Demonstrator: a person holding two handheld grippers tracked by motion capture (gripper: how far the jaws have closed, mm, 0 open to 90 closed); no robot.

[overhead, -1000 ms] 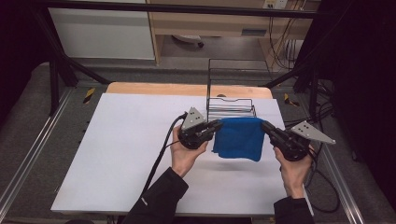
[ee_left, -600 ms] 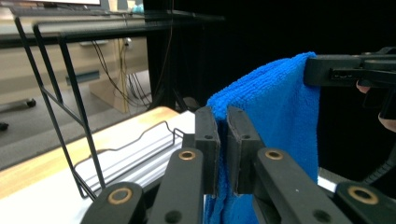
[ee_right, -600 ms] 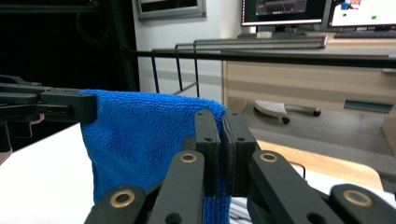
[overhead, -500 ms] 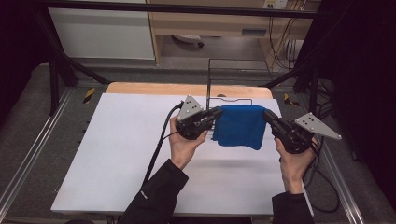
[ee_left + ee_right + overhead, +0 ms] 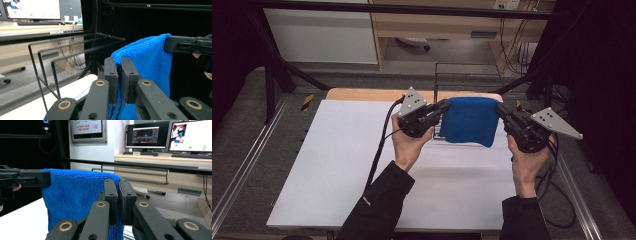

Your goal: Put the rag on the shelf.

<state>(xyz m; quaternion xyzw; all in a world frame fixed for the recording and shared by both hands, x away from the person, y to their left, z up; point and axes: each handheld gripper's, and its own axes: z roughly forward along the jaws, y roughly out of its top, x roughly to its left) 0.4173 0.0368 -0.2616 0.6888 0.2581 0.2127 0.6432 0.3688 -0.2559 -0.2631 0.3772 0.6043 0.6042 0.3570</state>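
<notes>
The blue microfibre cloth (image 5: 470, 121) hangs stretched between the two grippers above the white tabletop (image 5: 337, 165), just in front of the black wire rack (image 5: 464, 75). The left gripper (image 5: 443, 107) pinches its left top corner and the right gripper (image 5: 501, 111) pinches the right one, jaws pressed tight on the fabric. Each hold is only a thin edge; pulling the hands apart could slip a corner free, and the drooping hem may snag the rack's rails.
</notes>
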